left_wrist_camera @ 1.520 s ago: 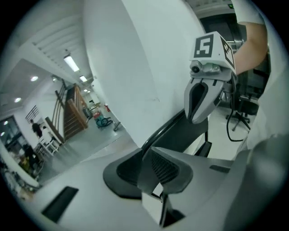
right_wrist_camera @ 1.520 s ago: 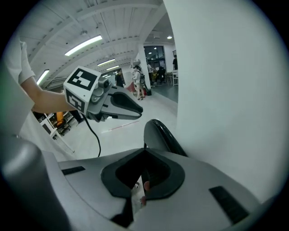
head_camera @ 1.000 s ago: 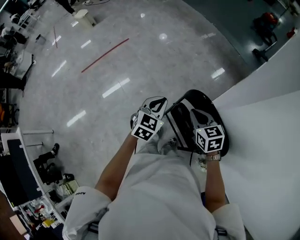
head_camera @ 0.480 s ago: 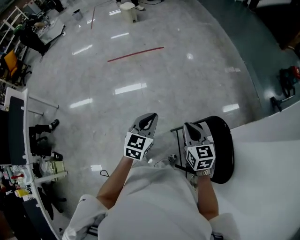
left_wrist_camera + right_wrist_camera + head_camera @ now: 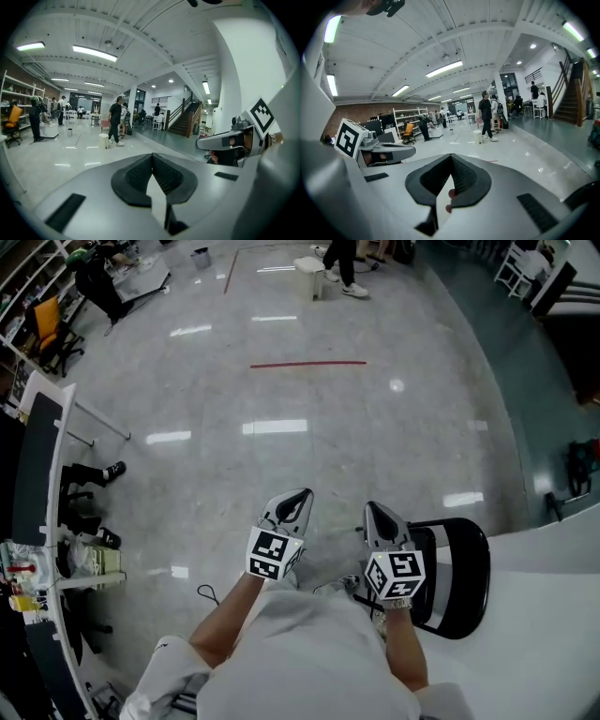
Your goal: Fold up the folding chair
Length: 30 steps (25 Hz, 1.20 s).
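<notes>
Left hand-held gripper [image 5: 301, 494] and right hand-held gripper [image 5: 371, 508], both closed, point forward.

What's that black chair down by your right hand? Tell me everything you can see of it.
The chair shows only in the head view, low on the right. What is visible is a rounded, glossy black panel with a pale band across it, perhaps plastic or vinyl. It sits between the shiny grey floor and a white surface. The right gripper and the person's forearm cover its left edge; whether they touch it can't be told. Its legs are hidden, so whether it is folded isn't clear.
</notes>
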Each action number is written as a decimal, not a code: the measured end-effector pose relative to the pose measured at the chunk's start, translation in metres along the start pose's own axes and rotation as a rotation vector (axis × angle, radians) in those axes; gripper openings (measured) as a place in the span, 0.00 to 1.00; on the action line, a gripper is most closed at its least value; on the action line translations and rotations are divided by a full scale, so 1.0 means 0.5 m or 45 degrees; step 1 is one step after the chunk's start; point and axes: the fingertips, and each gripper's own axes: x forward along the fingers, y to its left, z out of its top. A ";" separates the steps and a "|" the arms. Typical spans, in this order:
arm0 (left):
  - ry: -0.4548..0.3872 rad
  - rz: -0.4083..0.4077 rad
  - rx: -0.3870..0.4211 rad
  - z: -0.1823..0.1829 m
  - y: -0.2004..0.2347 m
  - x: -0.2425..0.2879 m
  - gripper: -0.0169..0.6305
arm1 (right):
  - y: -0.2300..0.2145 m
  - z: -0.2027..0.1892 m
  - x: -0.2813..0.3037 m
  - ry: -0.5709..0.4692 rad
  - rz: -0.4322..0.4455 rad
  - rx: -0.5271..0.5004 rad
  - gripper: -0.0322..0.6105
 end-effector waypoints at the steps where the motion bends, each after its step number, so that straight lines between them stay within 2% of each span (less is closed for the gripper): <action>1: -0.015 0.011 -0.004 0.006 0.030 -0.015 0.05 | 0.026 0.010 0.018 -0.008 0.005 -0.007 0.06; 5: -0.075 0.050 -0.034 0.027 0.141 -0.073 0.05 | 0.129 0.036 0.088 -0.012 0.033 -0.056 0.06; 12: -0.115 0.176 -0.081 0.021 0.295 -0.171 0.05 | 0.268 0.048 0.200 -0.020 0.099 -0.082 0.06; 18: -0.146 0.294 -0.147 0.016 0.376 -0.247 0.05 | 0.368 0.054 0.252 -0.011 0.183 -0.128 0.06; 30: -0.156 0.427 -0.172 0.039 0.451 -0.240 0.05 | 0.392 0.094 0.350 -0.007 0.309 -0.139 0.06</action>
